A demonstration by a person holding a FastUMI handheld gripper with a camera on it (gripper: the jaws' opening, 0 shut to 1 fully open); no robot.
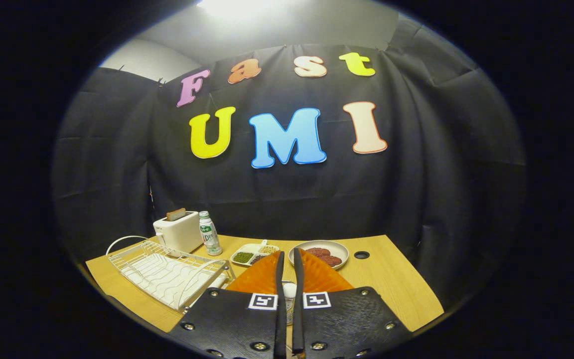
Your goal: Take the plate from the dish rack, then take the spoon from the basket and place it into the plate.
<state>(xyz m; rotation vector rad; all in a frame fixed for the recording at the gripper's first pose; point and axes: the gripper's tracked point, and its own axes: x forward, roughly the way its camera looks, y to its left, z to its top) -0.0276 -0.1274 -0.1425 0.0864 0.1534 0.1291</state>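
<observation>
The tongs (288, 259) sit low in the frame's centre, their 2 fingers nearly together and clamped on the orange plate (322, 276), which stands on edge between them. The dish rack (167, 271) rests on the worktop (396, 289) at lower left. A white rounded object (289, 290), possibly the spoon, shows between the fingers.

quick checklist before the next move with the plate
1. Hand-held gripper closed on orange plate: ok, both fingers pinch its upright rim.
2. Plate out of dish rack: ok, the rack holds no dishes.
3. Bare table to set the plate on: ok, beside the fingers.
4. Dish of patties and sectioned bean tray clear of the plate: cannot tell.
5. Spoon and basket: cannot tell.
</observation>
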